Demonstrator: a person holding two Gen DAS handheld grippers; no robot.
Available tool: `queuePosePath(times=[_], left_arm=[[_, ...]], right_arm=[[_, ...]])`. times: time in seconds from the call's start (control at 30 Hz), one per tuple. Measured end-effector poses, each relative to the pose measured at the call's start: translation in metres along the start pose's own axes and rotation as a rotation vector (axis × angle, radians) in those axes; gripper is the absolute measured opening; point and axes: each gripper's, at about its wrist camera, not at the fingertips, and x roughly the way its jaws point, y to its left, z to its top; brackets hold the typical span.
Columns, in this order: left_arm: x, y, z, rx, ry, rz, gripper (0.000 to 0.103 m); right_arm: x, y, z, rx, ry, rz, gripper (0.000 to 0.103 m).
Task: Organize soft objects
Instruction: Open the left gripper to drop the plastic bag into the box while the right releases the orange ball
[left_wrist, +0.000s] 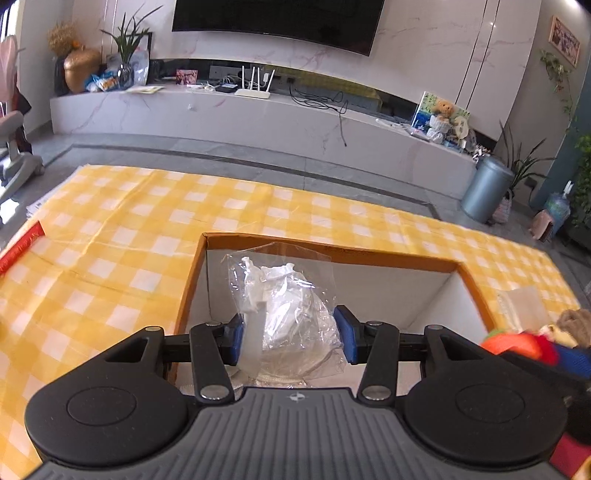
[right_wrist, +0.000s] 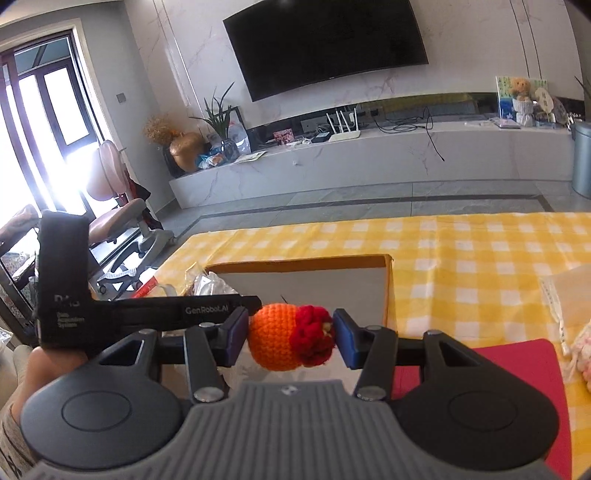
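Above the box, the left gripper pinches a clear bag, contents indistinct; the right gripper clamps a crochet ball, its underside hidden.

Daylight floods in from the glass door at the far left, blown out to pure white beside the pink chair. The room is bright and evenly lit, with soft shadows. The television bows into a curve, and the walls bend near the frame edges. The clear plastic bag glints with small highlights. Corners darken slightly.
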Motion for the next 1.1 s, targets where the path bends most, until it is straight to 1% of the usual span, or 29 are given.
queuePosePath(times=[0.03,0.1,0.13,0.17,0.2,0.27,0.3,0.37,0.43,0.5,0.57,0.63,0.73,0.77,0.8,0.87,0.9,1.0,1.1], left_arm=[[0.001,-0.001,0.000,0.012,-0.006,0.014,0.057],[0.000,-0.006,-0.001,0.035,-0.015,0.059,0.069],[-0.002,-0.008,-0.001,0.027,-0.022,0.082,0.072],[-0.005,-0.007,-0.002,0.006,-0.033,0.092,0.077],[-0.007,-0.005,-0.001,-0.016,-0.039,0.080,0.085],[-0.013,-0.002,0.002,-0.050,-0.029,0.037,0.096],[-0.015,0.000,0.003,-0.065,-0.022,0.027,0.097],[-0.021,0.002,0.004,-0.077,-0.038,0.040,0.097],[-0.028,0.003,0.005,-0.069,-0.057,0.053,0.097],[-0.033,0.002,0.006,-0.047,-0.039,0.065,0.097],[-0.041,0.003,0.005,-0.024,-0.029,0.055,0.097],[-0.052,0.003,0.003,-0.026,-0.063,0.086,0.097],[-0.063,0.000,0.005,0.000,-0.107,0.153,0.097],[-0.065,0.000,0.007,0.011,-0.120,0.164,0.097],[-0.067,0.000,0.007,0.018,-0.128,0.168,0.097],[-0.069,0.005,0.009,0.016,-0.137,0.170,0.097],[-0.069,0.008,0.010,0.007,-0.135,0.168,0.097],[-0.066,0.017,0.012,-0.029,-0.120,0.159,0.097],[-0.063,0.025,0.011,-0.060,-0.115,0.152,0.097]], right_arm=[[-0.002,-0.001,0.001,0.006,-0.009,-0.002,0.050],[-0.006,-0.001,0.002,0.011,-0.023,-0.005,0.050],[-0.007,-0.001,0.002,0.007,-0.025,-0.008,0.050],[-0.008,-0.001,0.002,0.005,-0.024,-0.013,0.050],[-0.008,-0.002,0.001,0.003,-0.020,-0.017,0.050],[-0.006,-0.001,0.001,0.001,-0.012,-0.022,0.050],[-0.005,0.000,0.002,-0.001,-0.010,-0.024,0.050],[-0.004,0.003,0.002,-0.010,-0.010,-0.025,0.050],[-0.001,0.006,0.003,-0.023,-0.008,-0.024,0.050],[0.001,0.009,0.000,-0.041,-0.003,-0.024,0.050],[0.007,0.012,-0.003,-0.039,0.010,-0.022,0.050],[0.013,0.016,-0.006,-0.014,0.019,-0.001,0.049],[0.025,0.028,-0.013,-0.048,0.038,0.004,0.049],[0.030,0.031,-0.016,-0.057,0.050,0.006,0.049],[0.034,0.032,-0.018,-0.039,0.071,0.031,0.049],[0.039,0.028,-0.020,0.029,0.088,0.092,0.049],[0.041,0.027,-0.020,0.048,0.093,0.100,0.049],[0.042,0.023,-0.021,0.071,0.096,0.070,0.050],[0.046,0.025,-0.022,0.063,0.130,0.079,0.050]])
